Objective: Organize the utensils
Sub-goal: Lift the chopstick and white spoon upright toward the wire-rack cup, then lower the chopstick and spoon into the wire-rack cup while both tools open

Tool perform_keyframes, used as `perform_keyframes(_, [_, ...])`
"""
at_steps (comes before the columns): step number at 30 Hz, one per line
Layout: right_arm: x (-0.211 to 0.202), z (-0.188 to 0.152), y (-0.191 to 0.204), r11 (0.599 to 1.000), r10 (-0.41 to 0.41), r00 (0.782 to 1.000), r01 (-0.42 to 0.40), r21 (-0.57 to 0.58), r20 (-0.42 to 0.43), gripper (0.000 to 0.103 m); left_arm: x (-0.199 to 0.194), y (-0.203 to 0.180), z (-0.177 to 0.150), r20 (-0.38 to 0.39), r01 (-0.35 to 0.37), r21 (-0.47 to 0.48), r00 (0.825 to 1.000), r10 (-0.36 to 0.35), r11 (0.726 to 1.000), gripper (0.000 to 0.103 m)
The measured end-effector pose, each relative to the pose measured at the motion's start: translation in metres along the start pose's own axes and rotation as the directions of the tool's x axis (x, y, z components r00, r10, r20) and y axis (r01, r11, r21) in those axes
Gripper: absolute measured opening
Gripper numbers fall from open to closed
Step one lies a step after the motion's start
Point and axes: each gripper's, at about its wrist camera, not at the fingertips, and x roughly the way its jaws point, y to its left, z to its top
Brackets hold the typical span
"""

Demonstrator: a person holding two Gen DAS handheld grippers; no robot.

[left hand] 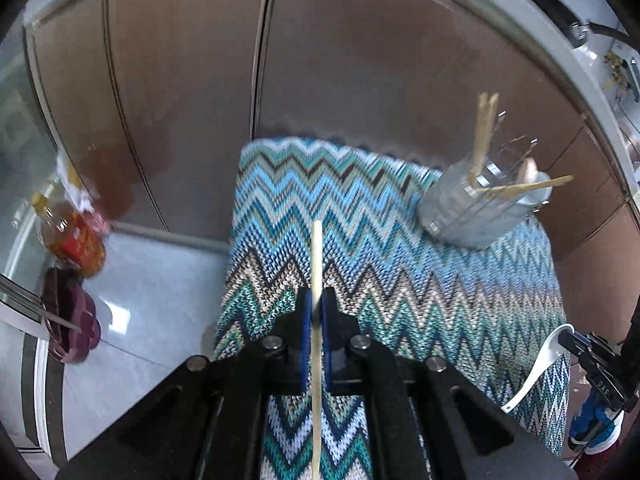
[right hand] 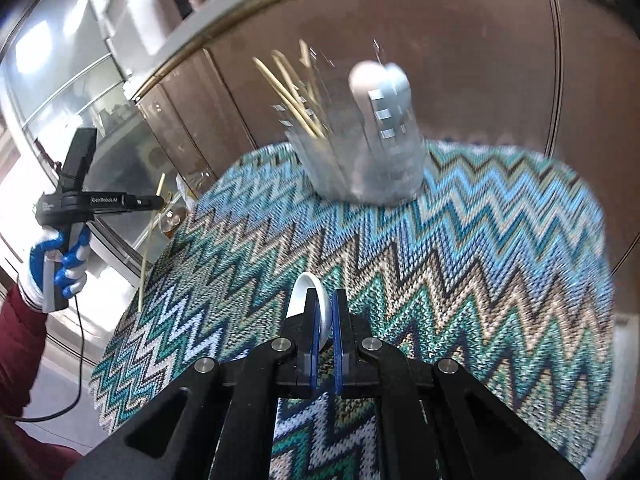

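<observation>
My left gripper [left hand: 316, 298] is shut on a pale wooden chopstick [left hand: 317, 256], held above the zigzag-patterned cloth [left hand: 360, 248]. My right gripper [right hand: 325, 300] is shut on a white ceramic spoon [right hand: 306, 292]; that spoon also shows at the right in the left wrist view [left hand: 540, 364]. A clear utensil holder [left hand: 480, 208] stands on the cloth's far right, with several chopsticks and a spoon in it; it is blurred in the right wrist view [right hand: 368, 148]. The left gripper with its chopstick [right hand: 150, 240] shows at the left in the right wrist view.
A bottle of amber liquid [left hand: 70, 236] and a dark purple object [left hand: 70, 320] sit on the pale floor left of the cloth-covered table. Brown cabinet panels [left hand: 360, 60] stand behind the table.
</observation>
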Motion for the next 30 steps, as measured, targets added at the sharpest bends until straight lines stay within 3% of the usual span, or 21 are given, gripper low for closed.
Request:
perform_keyframes(7, [-0.048,-0.006,0.03,0.997,-0.045,0.995,0.051,-0.063,0.093,0.006,-0.06,-0.01,-0.016,0.131,0.002,0.002,0.991,-0.002,1.0,0.004])
perform_keyframes(11, [-0.074,0.008,0.05,0.99,-0.081,0.98,0.1,-0.098,0.181,0.006,-0.094,-0.024,-0.012,0.224,0.032,0.001,0.974,-0.031,0.999,0.004])
perform_keyframes(15, [-0.096,0.029,0.069,0.979,-0.113,0.955,0.154,-0.133,0.275,0.006,-0.126,-0.052,0.0,0.344,0.056,0.039,0.937,-0.066,0.998,0.004])
perform_keyframes(20, [-0.119,0.067,0.077,0.96,-0.165,0.898,0.241,-0.142,0.408,0.006,-0.145,-0.088,0.026,0.453,0.119,0.075,0.88,-0.14,0.99,0.004])
perform_keyframes(26, [-0.127,0.108,0.063,0.935,-0.238,0.832,0.336,-0.113,0.501,0.006,-0.135,-0.122,0.069,0.543,0.185,0.087,0.815,-0.202,0.979,0.004])
perform_keyframes(30, [-0.118,0.133,0.047,0.91,-0.292,0.791,0.404,-0.099,0.537,0.006,-0.115,-0.145,0.099,0.578,0.212,0.093,0.784,-0.226,0.973,0.004])
